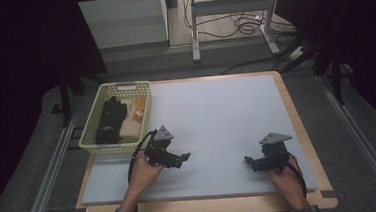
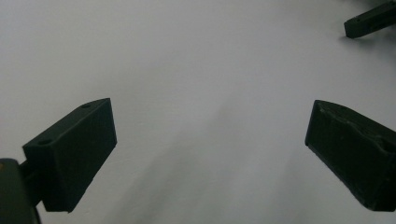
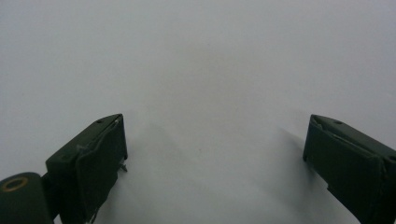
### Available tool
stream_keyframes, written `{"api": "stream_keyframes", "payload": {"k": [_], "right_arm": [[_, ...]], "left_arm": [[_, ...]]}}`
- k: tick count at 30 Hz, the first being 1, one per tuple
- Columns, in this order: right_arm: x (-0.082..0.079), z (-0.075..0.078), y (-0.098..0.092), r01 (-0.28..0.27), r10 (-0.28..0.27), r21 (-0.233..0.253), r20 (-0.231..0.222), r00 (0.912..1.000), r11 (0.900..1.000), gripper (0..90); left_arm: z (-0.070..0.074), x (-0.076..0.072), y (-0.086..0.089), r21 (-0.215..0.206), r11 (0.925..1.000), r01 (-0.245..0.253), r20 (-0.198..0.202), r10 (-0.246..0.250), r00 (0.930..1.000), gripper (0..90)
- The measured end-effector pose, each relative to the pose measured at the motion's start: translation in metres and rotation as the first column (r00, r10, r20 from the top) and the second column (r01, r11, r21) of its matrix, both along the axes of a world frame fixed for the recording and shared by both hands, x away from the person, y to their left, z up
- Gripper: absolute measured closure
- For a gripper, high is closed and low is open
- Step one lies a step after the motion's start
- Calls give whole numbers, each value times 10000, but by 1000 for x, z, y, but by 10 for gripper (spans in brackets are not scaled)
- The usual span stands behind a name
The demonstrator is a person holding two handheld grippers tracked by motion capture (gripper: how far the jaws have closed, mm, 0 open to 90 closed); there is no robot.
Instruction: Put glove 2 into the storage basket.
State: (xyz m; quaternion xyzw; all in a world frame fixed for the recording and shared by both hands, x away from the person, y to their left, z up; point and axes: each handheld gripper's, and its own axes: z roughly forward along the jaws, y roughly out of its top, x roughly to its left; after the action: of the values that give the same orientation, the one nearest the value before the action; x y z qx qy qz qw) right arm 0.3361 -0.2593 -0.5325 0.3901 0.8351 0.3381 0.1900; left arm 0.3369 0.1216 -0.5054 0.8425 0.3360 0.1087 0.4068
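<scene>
Nothing looks begun, as far as I can judge: the grey mat [image 1: 217, 129] lies bare, and a black glove [image 1: 111, 120] and an orange thing [image 1: 139, 112] still sit in the yellow basket [image 1: 93, 123] at about ten o'clock on the table. The left gripper [image 1: 182, 158], at seven o'clock, and the right gripper [image 1: 250, 161], at five o'clock, both have jaws spread wide, holding nothing. The basket shows in the high view; the left gripper view catches one jaw of the right gripper at one o'clock.
</scene>
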Motion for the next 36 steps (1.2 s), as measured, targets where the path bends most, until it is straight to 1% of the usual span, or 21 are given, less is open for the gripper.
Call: {"api": "stream_keyframes", "payload": {"k": [12, 20, 21, 25, 29, 30, 36], "right_arm": [[0, 0, 0, 3, -3, 0, 1, 10000, 10000, 60], [0, 0, 0, 3, -3, 0, -7, 10000, 10000, 59], [0, 0, 0, 2, -2, 2, -8, 10000, 10000, 59], [0, 0, 0, -1, 1, -3, -2, 10000, 10000, 60], [0, 0, 0, 1, -1, 1, -8, 10000, 10000, 60], [0, 0, 0, 1, -1, 0, -6, 10000, 10000, 60], [0, 0, 0, 8, -8, 6, -11, 10000, 10000, 59]], "left_arm": [[-26, -4, -6, 220, 9996, 153, -266, -147, 9995, 24], [-40, -6, -9, 387, 9988, 289, -501, -269, 9984, 24], [-41, -6, -10, 420, 9987, 273, -544, -250, 9982, 24], [-41, -7, -11, 606, 9977, 293, -437, -266, 9987, 23], [-42, -9, -17, 1067, 9938, 302, -258, -275, 9993, 11], [-42, -10, -18, 1129, 9931, 303, -229, -279, 9993, 6], [-42, -10, -18, 1133, 9931, 301, -240, -275, 9993, 6]]}}
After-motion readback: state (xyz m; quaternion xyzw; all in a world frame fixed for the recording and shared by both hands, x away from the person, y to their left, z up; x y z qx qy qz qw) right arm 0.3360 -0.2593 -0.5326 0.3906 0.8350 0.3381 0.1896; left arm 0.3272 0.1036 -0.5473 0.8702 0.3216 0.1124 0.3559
